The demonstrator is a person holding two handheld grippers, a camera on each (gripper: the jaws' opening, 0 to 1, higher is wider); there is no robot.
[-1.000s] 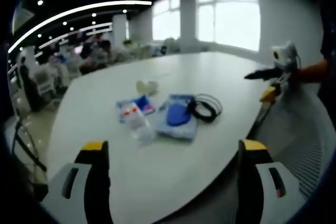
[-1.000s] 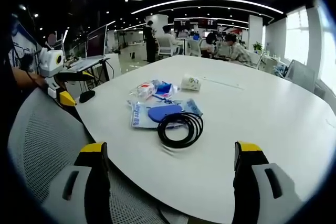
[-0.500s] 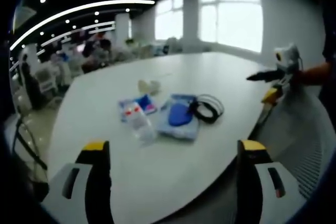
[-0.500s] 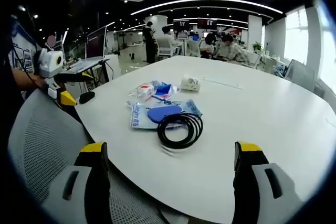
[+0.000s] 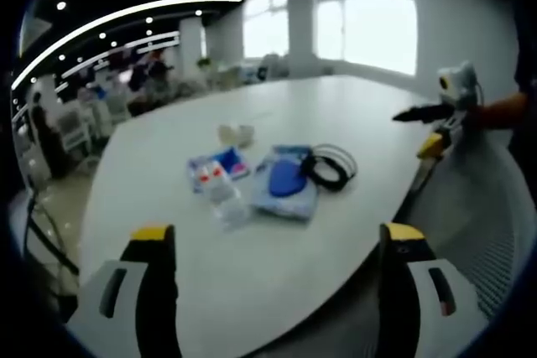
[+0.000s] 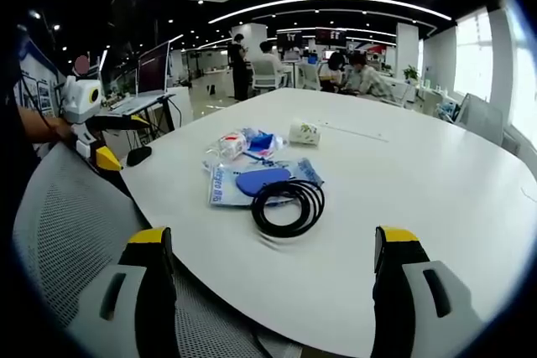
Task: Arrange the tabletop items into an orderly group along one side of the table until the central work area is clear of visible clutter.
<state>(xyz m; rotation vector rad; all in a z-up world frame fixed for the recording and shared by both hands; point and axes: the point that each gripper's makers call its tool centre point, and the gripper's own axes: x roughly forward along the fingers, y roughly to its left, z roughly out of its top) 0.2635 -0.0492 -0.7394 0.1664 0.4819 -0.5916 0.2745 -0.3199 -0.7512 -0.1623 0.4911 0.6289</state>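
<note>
Both claws are wide open and empty, each held off the near edge of the surface, a smooth white top with a rounded edge. Left claw: yellow-tipped black jaws far apart. Right claw: same.

The clutter sits bunched mid-surface. In the right gripper view:
- black cable, coiled in a round loop, nearest the claw, overlapping the packet
- flat glossy blue-white plastic packet, with a smooth blue oval object lying on it
- clear crinkled wrapper with red print, just beyond the packet, touching a small blue pouch
- small white crumpled lump, farthest, slightly apart from the rest

In the left gripper view the same cluster: cable on the right, packet in the middle, wrapper on the left.

Grey mesh chair back sits below the right claw at the near edge.
</note>
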